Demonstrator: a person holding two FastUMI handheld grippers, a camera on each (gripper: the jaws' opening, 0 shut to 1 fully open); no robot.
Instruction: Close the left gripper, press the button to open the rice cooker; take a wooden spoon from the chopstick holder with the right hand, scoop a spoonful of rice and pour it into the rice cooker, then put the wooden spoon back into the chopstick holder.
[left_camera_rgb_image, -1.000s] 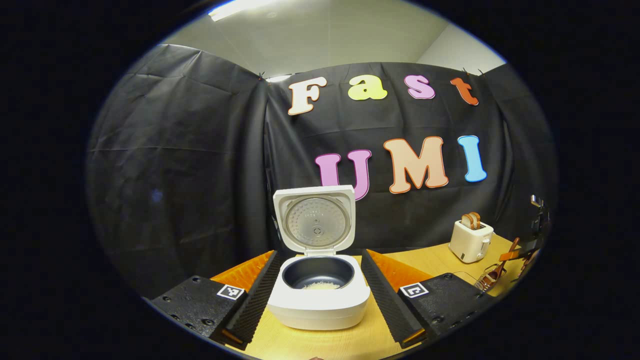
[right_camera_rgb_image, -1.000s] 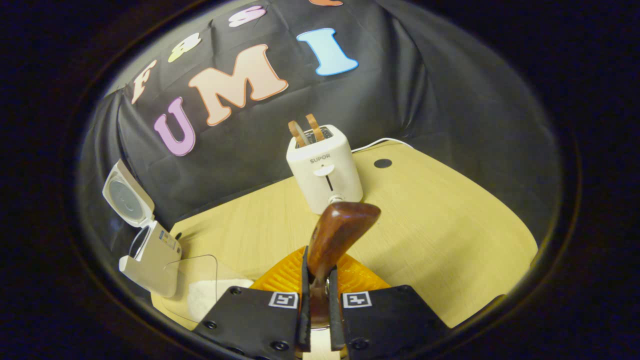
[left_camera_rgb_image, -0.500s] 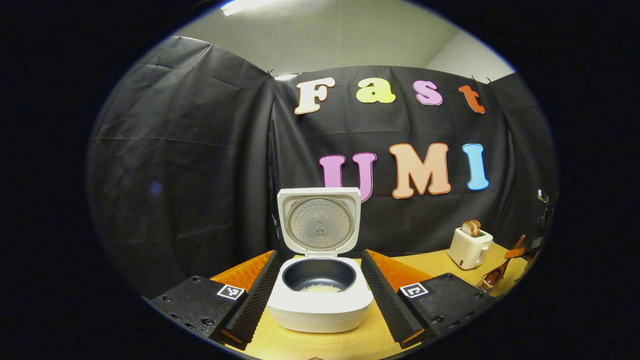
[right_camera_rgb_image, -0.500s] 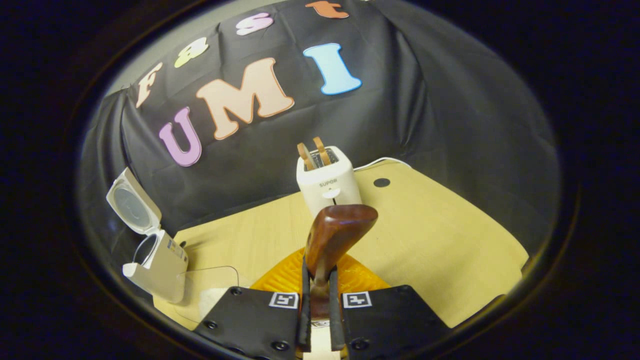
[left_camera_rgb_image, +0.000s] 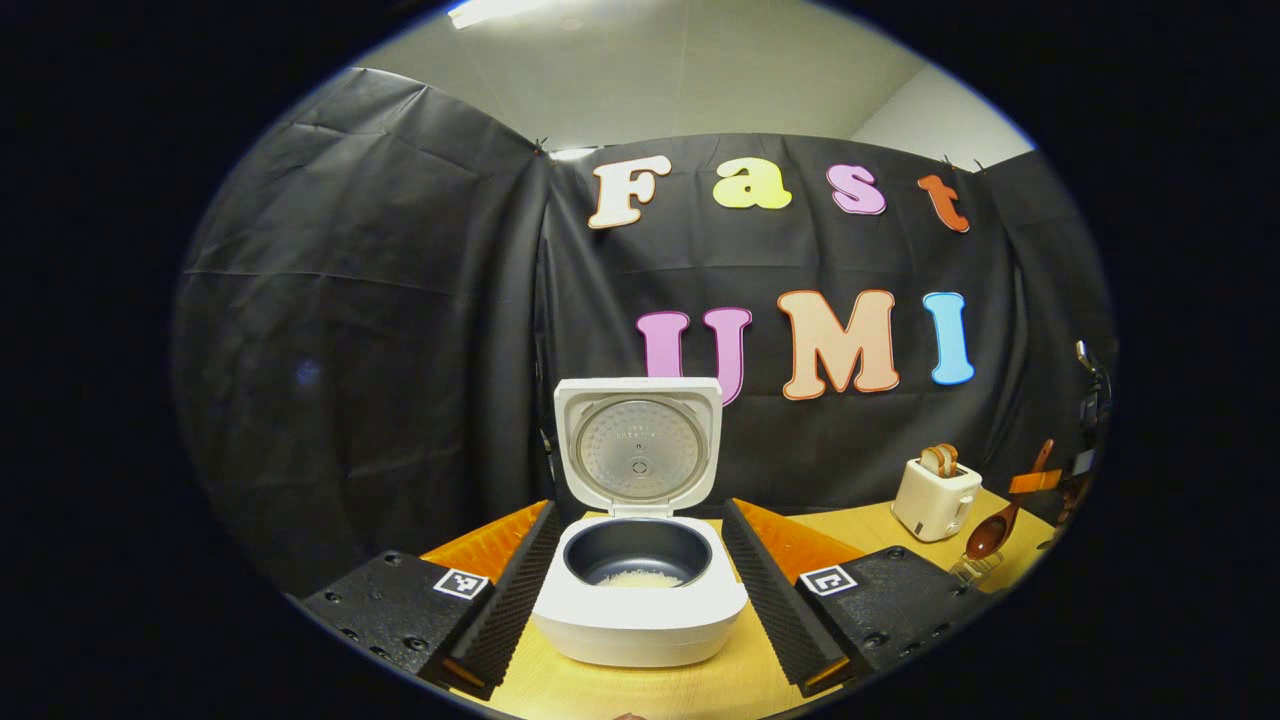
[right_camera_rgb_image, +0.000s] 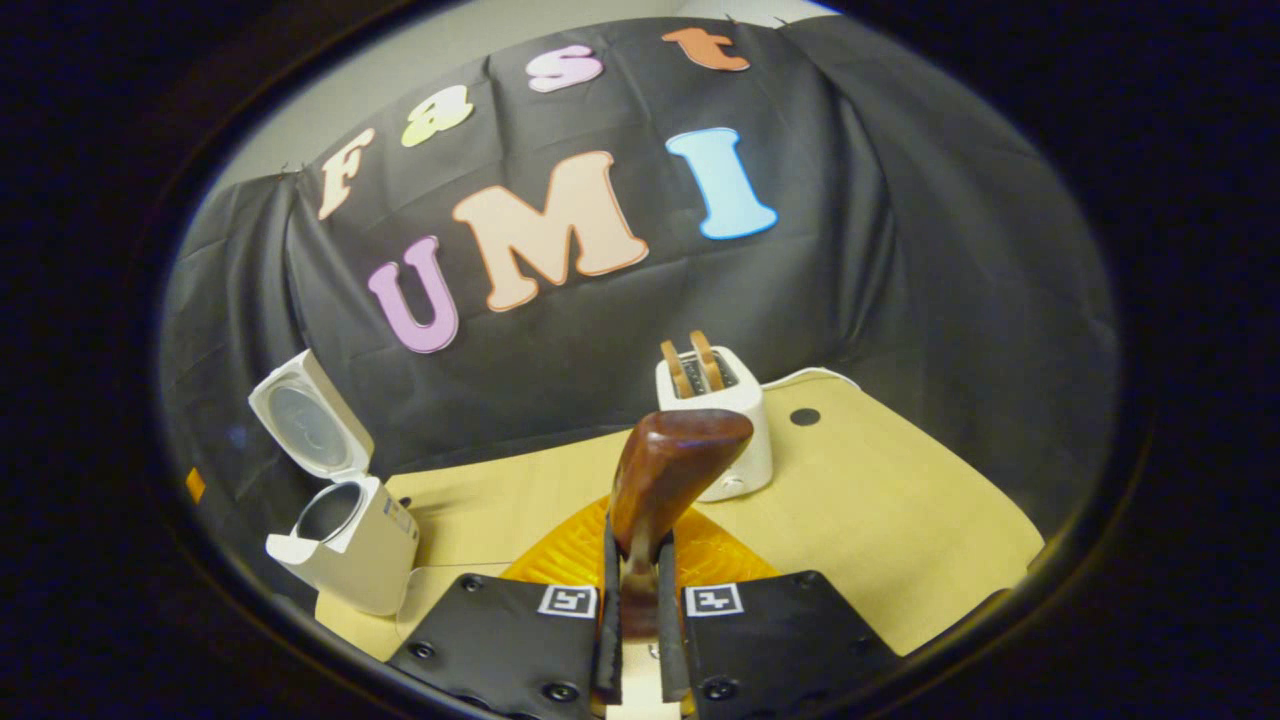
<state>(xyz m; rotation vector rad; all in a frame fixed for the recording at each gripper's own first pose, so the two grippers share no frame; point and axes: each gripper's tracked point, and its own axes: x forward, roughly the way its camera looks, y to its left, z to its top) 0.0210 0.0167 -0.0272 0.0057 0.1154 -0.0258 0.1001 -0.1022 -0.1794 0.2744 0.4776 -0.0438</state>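
Two fingers of the right gripper are clenched on the handle of a dark brown wooden spoon, whose bowl rises above the fingertips in the right gripper view. In the left gripper view the same spoon hangs bowl-down above a wire chopstick holder at the right end of the pale wooden bench; whether its tip touches the holder cannot be told. The left gripper is released, its fingers spread wide to either side of the white rice cooker without touching it. The cooker's lid stands upright and open, and a small heap of white rice lies in the dark inner pot. In the right gripper view the rice cooker sits at the far left of the bench. A white toaster with two slices of bread in its slots stands behind the spoon, near the black cloth wall.
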